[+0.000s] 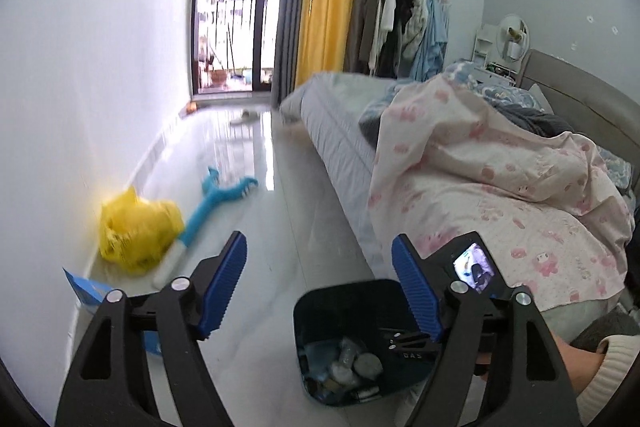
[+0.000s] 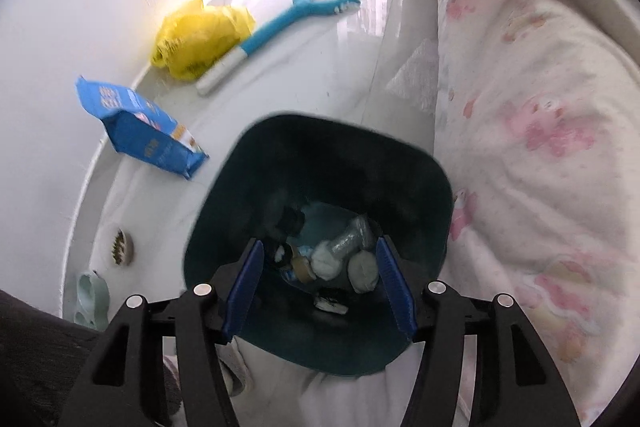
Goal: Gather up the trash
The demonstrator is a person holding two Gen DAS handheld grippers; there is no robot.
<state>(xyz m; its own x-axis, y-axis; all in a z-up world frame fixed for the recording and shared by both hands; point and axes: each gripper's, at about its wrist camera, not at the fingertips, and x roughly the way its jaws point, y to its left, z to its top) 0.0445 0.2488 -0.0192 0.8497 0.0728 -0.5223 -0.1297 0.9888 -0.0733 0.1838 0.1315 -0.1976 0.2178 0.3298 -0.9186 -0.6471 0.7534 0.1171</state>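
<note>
Trash [image 2: 340,259] lay at the bottom of the dark bin [image 2: 320,155], straight below the right gripper [image 2: 320,293], whose jaws stood apart over the bin's mouth with nothing between the pads. Beyond and left of those jaws, on the floor [image 2: 320,67] by the wall, lay a blue packet [image 2: 140,131], a yellow bag [image 2: 200,35] and a blue-and-white brush [image 2: 276,23], with the bed [image 2: 540,107] to the right. The left gripper [image 1: 320,291] was released and empty too, the bin [image 1: 340,307] just below its jaws.
</note>
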